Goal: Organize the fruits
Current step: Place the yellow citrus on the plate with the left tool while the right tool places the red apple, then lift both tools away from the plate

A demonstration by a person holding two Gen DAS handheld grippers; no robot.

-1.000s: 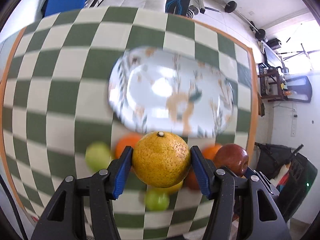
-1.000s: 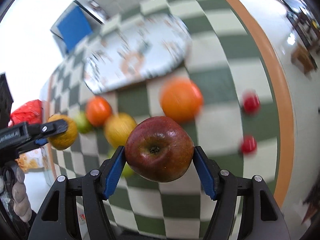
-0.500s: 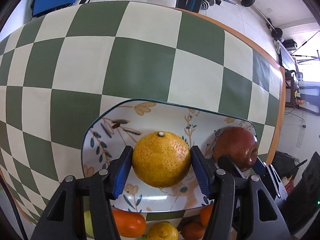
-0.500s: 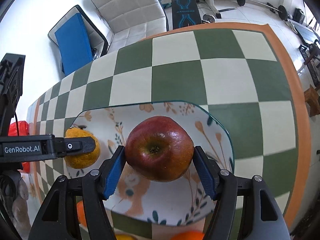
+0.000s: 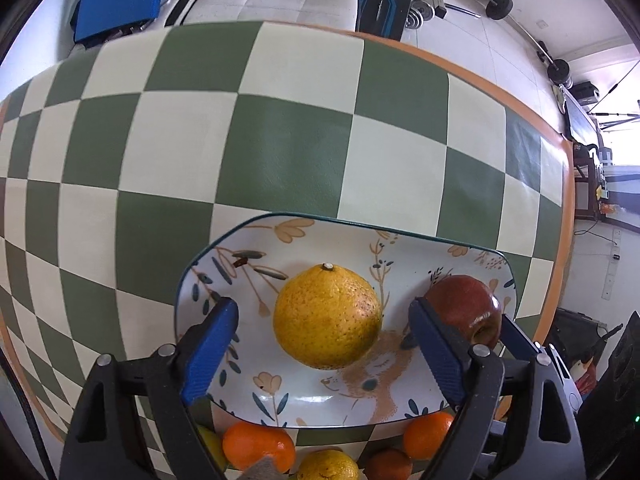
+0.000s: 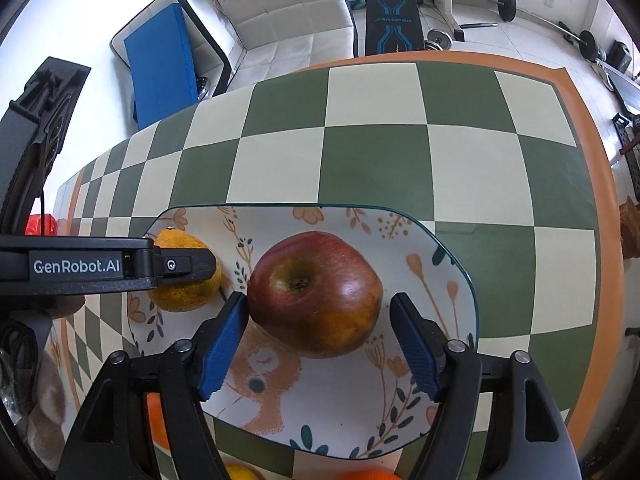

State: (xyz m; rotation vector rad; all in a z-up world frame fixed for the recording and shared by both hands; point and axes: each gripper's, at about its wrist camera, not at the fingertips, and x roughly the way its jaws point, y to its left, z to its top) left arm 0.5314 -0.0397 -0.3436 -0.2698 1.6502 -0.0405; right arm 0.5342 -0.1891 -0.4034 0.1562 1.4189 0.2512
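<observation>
- On the left part of the plate (image 5: 472,246) sits the orange (image 5: 327,316), its stem button tilted up and away from the left gripper (image 5: 322,344). It is nearly round, so no long axis counts.
- Left gripper is spread wide, both pads clear of the orange; I judge it has let go so the fruit rests on the plate alone.
- Right of the orange, apart from it, the apple (image 6: 314,294) lies on the plate with its stem hollow turned up toward the camera, slightly to the left.
- Right gripper (image 6: 318,344) is also parted: the left pad is touching or almost touching the apple, the right pad stands clear.
- Below the plate's near rim wait more fruits, among them a mandarin (image 5: 259,446); I judge they are next.
</observation>
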